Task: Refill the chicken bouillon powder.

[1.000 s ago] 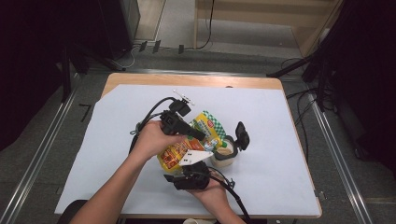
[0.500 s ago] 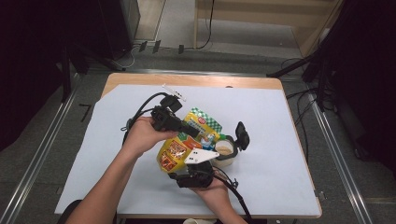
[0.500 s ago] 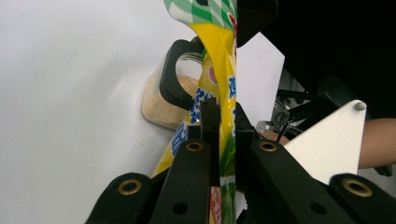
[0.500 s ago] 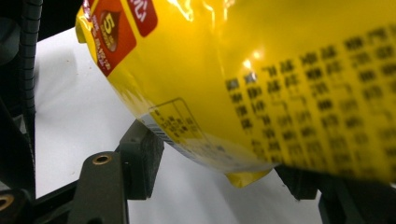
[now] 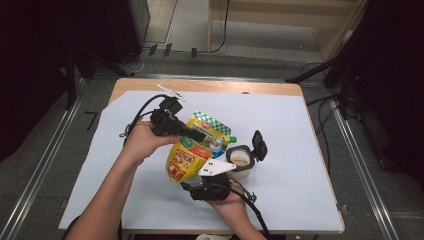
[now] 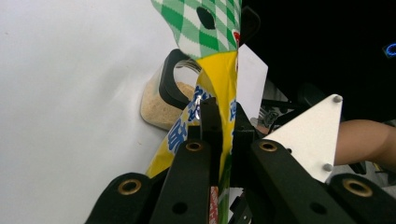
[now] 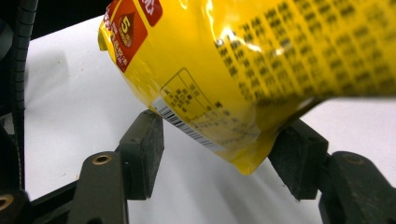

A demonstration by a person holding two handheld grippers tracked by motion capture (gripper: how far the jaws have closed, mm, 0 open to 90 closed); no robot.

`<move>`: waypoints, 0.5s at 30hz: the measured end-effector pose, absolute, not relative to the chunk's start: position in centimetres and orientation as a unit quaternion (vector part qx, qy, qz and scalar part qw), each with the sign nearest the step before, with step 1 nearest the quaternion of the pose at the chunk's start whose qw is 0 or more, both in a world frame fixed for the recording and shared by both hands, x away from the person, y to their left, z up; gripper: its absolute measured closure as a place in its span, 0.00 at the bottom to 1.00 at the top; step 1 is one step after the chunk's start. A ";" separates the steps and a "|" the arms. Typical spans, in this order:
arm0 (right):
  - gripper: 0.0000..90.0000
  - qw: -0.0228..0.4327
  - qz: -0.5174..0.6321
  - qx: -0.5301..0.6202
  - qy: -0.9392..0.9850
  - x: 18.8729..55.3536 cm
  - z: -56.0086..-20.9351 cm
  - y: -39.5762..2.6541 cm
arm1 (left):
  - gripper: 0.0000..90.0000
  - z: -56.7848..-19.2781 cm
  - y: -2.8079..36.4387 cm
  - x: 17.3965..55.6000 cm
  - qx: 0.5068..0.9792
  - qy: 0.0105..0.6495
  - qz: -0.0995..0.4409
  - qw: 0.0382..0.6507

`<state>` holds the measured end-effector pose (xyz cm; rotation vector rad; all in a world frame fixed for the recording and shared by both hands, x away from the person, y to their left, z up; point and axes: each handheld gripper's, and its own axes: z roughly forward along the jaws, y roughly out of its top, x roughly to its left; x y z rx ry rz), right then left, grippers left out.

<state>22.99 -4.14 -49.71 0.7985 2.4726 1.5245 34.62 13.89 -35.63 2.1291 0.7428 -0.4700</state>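
**Pouch hanging over the open jar**

Nearest me, my right gripper [image 5: 212, 177] sits low at the front of the table [image 5: 310, 150]. Its jaws have just been opening and stand apart: one pad seems to brush the pouch [image 7: 261, 70] near its bottom corner, the other is clear of it, so this side has let go. My left gripper [image 6: 219, 140] is clenched on the pouch's edge partway down, carrying it alone, the checked top tilted toward the jar [image 5: 240, 162].

The jar stands just right of the pouch, lid flipped back, part-filled with pale grains.

My worry: a one-edge pinch lets the pouch swing or sag. If the top dips past the jar's mouth, grains land on the white sheet; if the bottom swings, it could knock the jar over. The right jaws could also snag the corner as they back off.

Room is good left and behind; the front edge is near my right hand.
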 end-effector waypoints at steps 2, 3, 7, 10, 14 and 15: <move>0.45 0.063 0.506 0.265 0.818 23.0 -49.7 -4.2 | 1.00 -35.6 14.3 34.7 0.840 0.300 -0.187 0.411; 0.45 0.063 0.507 0.266 0.817 23.0 -49.6 -4.2 | 1.00 -35.5 14.5 34.8 0.840 0.299 -0.186 0.412; 0.45 0.065 0.510 0.267 0.815 23.0 -49.6 -4.3 | 1.00 -35.3 15.2 34.9 0.834 0.304 -0.186 0.421; 0.45 0.067 0.513 0.269 0.812 23.1 -49.5 -4.5 | 1.00 -35.1 15.6 35.0 0.831 0.305 -0.184 0.428; 0.45 0.069 0.514 0.273 0.810 23.1 -49.3 -4.6 | 1.00 -34.9 16.3 35.0 0.826 0.310 -0.182 0.435; 0.45 0.070 0.516 0.273 0.809 23.2 -49.3 -4.7 | 1.00 -34.8 16.5 35.1 0.824 0.311 -0.182 0.438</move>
